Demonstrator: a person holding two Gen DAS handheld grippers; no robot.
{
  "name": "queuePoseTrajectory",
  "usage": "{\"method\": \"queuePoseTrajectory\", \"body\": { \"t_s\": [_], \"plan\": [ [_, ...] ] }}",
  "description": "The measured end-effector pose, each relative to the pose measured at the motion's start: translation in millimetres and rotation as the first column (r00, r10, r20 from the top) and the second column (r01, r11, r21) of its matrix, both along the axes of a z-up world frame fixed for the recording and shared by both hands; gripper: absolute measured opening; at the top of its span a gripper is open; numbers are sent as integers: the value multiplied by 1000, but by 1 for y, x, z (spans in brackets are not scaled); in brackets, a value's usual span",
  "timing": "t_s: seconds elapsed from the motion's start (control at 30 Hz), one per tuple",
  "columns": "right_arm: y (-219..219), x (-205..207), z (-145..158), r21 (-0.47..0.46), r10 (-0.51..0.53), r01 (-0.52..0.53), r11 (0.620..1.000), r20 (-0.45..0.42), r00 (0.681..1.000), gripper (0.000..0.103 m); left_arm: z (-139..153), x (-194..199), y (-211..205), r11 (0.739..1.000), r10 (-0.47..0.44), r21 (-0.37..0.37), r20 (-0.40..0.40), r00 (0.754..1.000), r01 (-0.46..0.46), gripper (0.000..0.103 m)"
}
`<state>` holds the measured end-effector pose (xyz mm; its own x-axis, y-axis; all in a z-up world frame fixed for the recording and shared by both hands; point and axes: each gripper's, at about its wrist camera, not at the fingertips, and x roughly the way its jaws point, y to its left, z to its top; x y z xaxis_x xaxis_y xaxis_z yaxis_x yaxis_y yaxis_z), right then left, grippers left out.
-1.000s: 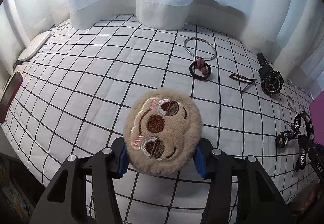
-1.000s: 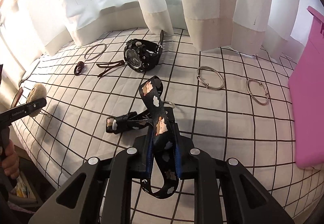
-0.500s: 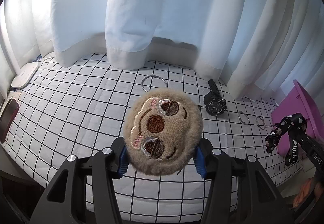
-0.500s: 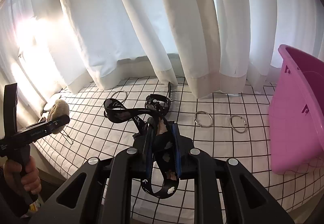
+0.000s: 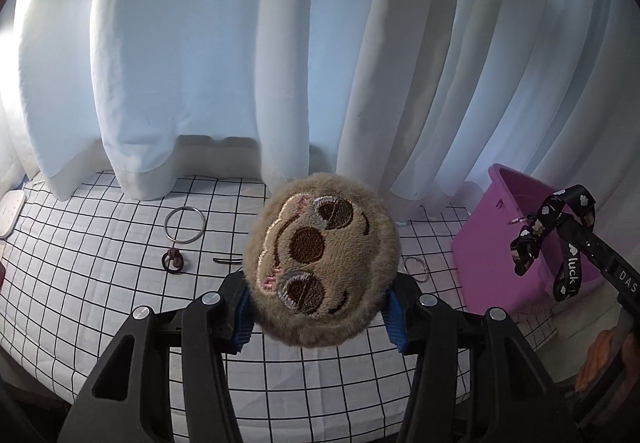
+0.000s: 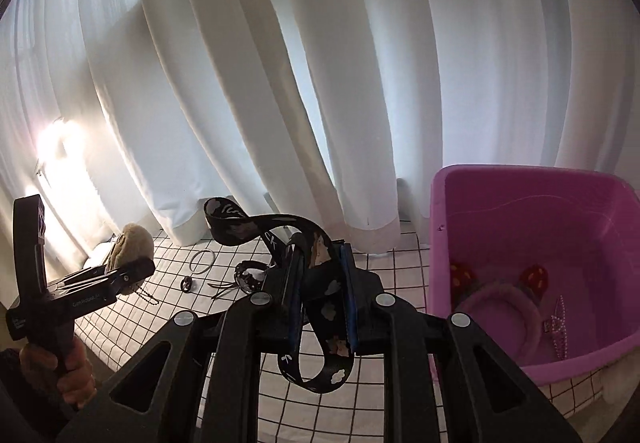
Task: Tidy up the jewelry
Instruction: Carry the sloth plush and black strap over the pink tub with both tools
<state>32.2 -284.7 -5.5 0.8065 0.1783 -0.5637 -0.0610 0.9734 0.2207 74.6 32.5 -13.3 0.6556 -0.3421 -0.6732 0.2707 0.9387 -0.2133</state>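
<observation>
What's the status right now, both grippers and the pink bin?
Left gripper shut on plush sloth charm. Right gripper shut on black lanyard. Pink bin already holds a headband; nothing blocking it.

Fuzzy plush charm (image 5: 322, 263), woven printed lanyard (image 6: 320, 263), glossy pink plastic bin (image 6: 536, 227), shiny metal ring (image 5: 186, 224).

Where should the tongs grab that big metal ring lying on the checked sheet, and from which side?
Take the big metal ring by its thin rim, coming straight down from above. It lies flat on the checked sheet, so one tong tip can go inside the hoop and one outside. The near rim is close to the hair tie; pick the far rim.
</observation>
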Motion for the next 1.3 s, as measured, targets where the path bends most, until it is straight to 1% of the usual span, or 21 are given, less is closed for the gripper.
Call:
{"method": "queuePoseTrajectory", "body": {
  "t_s": [0.23, 0.33, 0.43, 0.57, 0.67, 0.73, 0.9, 1.03, 1.13, 1.23, 1.27, 1.3],
  "plan": [
    [-96, -9, 17, -20, -77, 78, 997, 33, 996, 17, 26, -1, -104, 995, -94, -33, 36, 995, 96, 50],
    [-141, -13, 20, -31, -126, 127, 991, 36, 991, 17, 34, 1, -155, 988, -146, -48, 47, 988, 149, 50],
    [-182, -17, 17, -38, -171, 172, 984, 20, 985, 17, 36, 4, -203, 980, -192, -53, 52, 980, 194, 51],
    [-229, -16, 9, -51, -211, 210, 976, -21, 977, 17, 32, 8, -261, 971, -229, -63, 27, 973, 231, 51],
    [-255, -9, -1, -50, -217, 214, 976, -73, 973, 18, 23, 13, -299, 968, -246, -49, -19, 969, 245, 51],
    [-264, -2, -11, -51, -214, 210, 976, -108, 971, 18, 14, 17, -319, 969, -247, -40, -61, 967, 245, 51],
    [-284, 15, -32, -44, -193, 188, 981, -201, 960, 18, -15, 25, -355, 969, -240, 8, -179, 954, 246, 52],
    [-291, 27, -49, -36, -171, 168, 985, -265, 949, 18, -37, 30, -369, 970, -225, 36, -261, 939, 242, 52],
    [-295, 33, -58, -33, -157, 154, 987, -306, 939, 18, -42, 29, -378, 965, -219, 82, -261, 940, 248, 54],
    [-298, 40, -66, -44, -150, 144, 989, -337, 930, 18, -49, 33, -382, 966, -207, 89, -290, 935, 241, 56],
    [-299, 42, -68, -46, -148, 141, 989, -343, 927, 20, -51, 35, -383, 967, -202, 90, -298, 933, 238, 56],
    [-300, 44, -69, -50, -147, 139, 989, -349, 925, 26, -53, 37, -383, 967, -200, 88, -308, 930, 237, 57]
  ]
}}
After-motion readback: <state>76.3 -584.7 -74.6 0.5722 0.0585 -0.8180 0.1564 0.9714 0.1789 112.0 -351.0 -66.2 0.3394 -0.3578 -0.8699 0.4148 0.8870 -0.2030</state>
